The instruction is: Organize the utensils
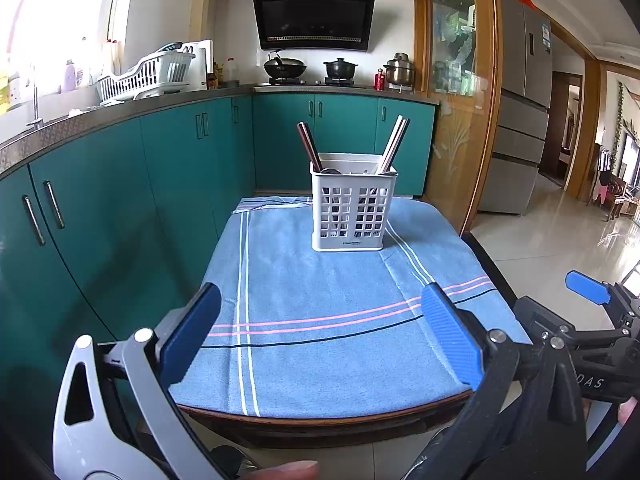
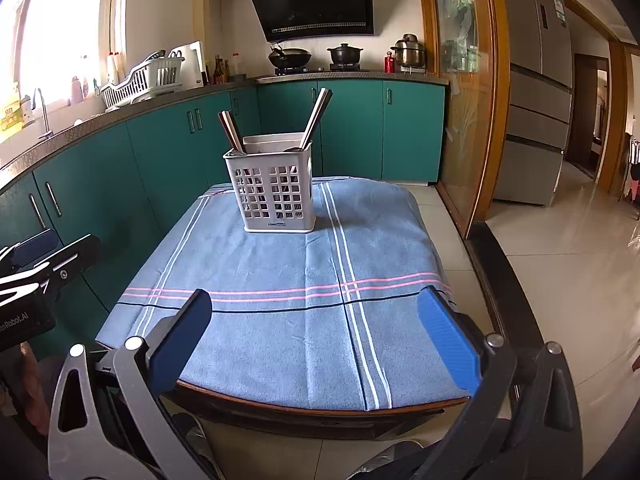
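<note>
The white utensil caddy (image 1: 349,204) stands upright on the blue-clothed bench (image 1: 320,320), chopsticks (image 1: 394,144) leaning inside. Both tools gape, released — left tool (image 1: 320,328), right tool (image 2: 316,332). Only the right view shows the faucet (image 2: 42,114) clearly — the left view catches the right tool's blue pad at its edge.

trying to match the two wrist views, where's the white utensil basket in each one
Left wrist: basket right of centre, at the far end of the blue cloth.
Right wrist: basket left of centre, also at the cloth's far end.
Shared landmark: the black range hood on the wall behind it.
</note>
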Tool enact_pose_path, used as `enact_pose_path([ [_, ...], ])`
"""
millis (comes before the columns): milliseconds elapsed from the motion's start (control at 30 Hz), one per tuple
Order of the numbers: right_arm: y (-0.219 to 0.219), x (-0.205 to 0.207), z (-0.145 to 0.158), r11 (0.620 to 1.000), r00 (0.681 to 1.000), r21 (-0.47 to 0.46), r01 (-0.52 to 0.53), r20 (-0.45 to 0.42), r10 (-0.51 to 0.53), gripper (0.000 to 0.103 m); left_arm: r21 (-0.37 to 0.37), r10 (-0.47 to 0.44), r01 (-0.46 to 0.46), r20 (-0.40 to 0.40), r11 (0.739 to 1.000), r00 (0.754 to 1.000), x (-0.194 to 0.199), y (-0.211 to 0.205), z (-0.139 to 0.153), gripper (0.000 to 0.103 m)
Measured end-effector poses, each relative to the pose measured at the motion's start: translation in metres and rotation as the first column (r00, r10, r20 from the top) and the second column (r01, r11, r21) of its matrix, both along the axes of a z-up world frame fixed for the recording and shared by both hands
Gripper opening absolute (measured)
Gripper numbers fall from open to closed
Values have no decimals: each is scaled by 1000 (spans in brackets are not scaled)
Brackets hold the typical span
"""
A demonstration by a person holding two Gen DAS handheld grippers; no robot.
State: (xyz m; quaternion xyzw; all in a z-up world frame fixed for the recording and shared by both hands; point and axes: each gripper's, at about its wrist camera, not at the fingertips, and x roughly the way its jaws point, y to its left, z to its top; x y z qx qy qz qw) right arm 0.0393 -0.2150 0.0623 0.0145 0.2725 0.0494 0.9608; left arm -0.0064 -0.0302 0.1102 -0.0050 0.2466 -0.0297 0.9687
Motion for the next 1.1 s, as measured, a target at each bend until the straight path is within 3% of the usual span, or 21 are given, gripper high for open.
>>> enact_pose_path([
  [1100,3,-1,-5,1000,1000,-3,4,-10,-4,100,11,-4,4,2,1000,1000,1,2,-3,99],
])
